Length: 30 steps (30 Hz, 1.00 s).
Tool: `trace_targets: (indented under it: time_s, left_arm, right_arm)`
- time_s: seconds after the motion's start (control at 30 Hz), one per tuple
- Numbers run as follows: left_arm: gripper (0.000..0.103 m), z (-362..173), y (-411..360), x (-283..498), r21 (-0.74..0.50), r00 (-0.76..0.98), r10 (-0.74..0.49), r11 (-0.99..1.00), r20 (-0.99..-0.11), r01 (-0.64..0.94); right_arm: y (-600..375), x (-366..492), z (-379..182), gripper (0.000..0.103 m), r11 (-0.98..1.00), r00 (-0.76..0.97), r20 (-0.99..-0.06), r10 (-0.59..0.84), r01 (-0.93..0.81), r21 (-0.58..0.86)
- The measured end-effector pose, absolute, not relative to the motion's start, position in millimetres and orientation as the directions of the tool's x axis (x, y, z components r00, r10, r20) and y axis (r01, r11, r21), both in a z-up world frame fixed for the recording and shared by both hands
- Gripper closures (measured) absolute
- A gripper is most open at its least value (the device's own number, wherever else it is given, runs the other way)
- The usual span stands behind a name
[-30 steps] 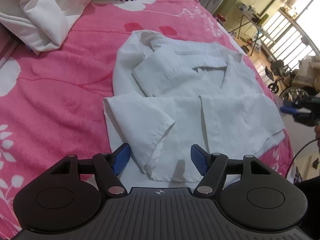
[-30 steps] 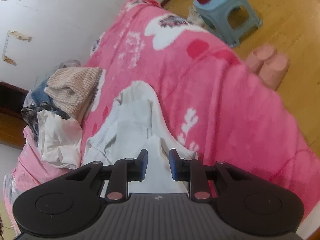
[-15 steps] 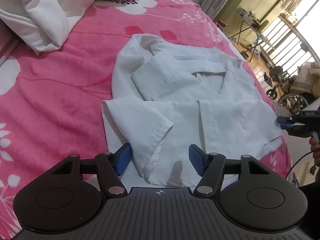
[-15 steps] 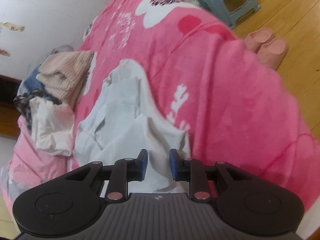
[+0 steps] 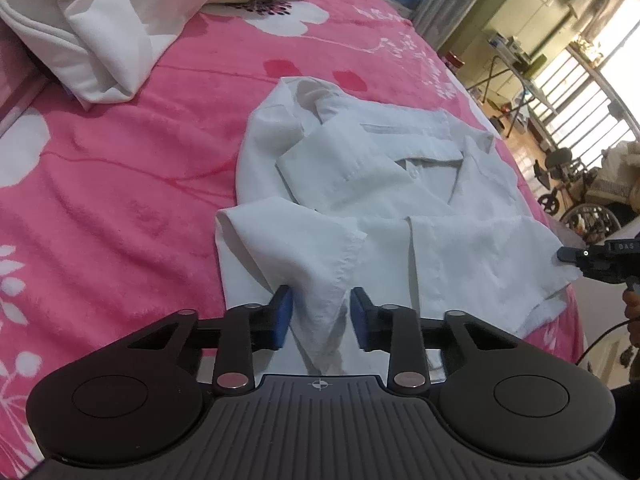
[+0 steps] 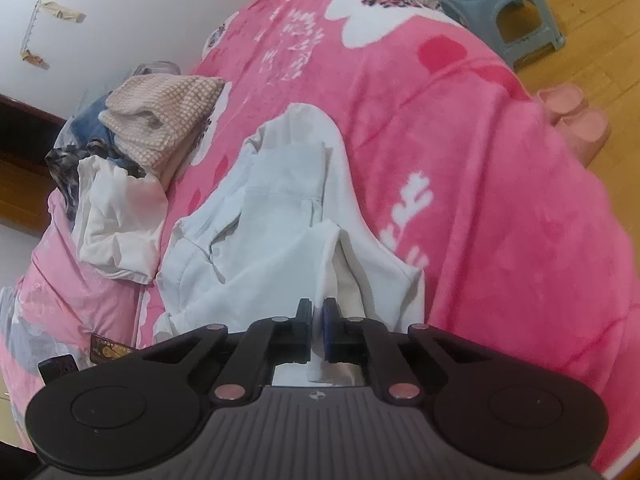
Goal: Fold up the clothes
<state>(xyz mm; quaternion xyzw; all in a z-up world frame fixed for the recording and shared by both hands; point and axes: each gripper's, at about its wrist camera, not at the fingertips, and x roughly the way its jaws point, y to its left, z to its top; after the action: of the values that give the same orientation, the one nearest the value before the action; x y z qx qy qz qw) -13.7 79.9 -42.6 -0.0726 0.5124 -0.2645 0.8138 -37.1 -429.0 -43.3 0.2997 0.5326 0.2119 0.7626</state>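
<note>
A white collared shirt (image 5: 400, 200) lies spread on the pink blanket (image 5: 120, 180). My left gripper (image 5: 320, 316) straddles the near sleeve at the shirt's lower left. Its blue pads stand half apart with bunched sleeve cloth between them. In the right wrist view the same shirt (image 6: 280, 232) stretches away from my right gripper (image 6: 316, 320), whose pads are pressed together on the shirt's near hem. The right gripper (image 5: 592, 264) also shows at the left view's right edge, at the shirt's hem corner.
A heap of white cloth (image 5: 80, 20) and a beige knit (image 6: 160, 116) sit at the bed's head end. Off the bed's side stand a blue stool (image 6: 500, 0) and pink slippers (image 6: 576, 120). A wheelchair (image 5: 576, 200) stands beyond the foot.
My left gripper's pads have drawn much closer together around the sleeve, bunching it. The right gripper's pads have come together on the hem.
</note>
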Motion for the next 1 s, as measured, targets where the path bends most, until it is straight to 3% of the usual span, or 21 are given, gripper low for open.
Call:
trace_targets:
  time_s: [0.2,0.37,0.5,1.0]
  left_arm:
    - [0.084,-44.5,84.3,-8.9,-0.432,0.336,-0.528,0.842,-0.780,0.322]
    - [0.088,-45.1,95.8,-0.2,-0.558,0.344,-0.606,0.795,-0.717,0.239]
    - [0.089,-44.0,102.8,9.1,-0.622,0.369,-0.647,0.757,-0.667,0.200]
    - [0.091,-55.3,117.6,38.4,-0.709,0.405,-0.680,0.698,-0.611,0.103]
  right_arm:
    - [-425.6,-31.5,-35.1,0.101,0.720,0.374,-0.662,0.649,-0.021,0.694]
    - [-419.9,-21.9,-33.4,0.102,0.723,0.390,-0.661,0.641,-0.019,0.690]
    - [-414.0,-9.2,-29.9,0.102,0.715,0.403,-0.648,0.646,-0.025,0.698]
    - [-391.3,69.5,-37.7,0.102,0.656,0.389,-0.602,0.697,-0.009,0.754]
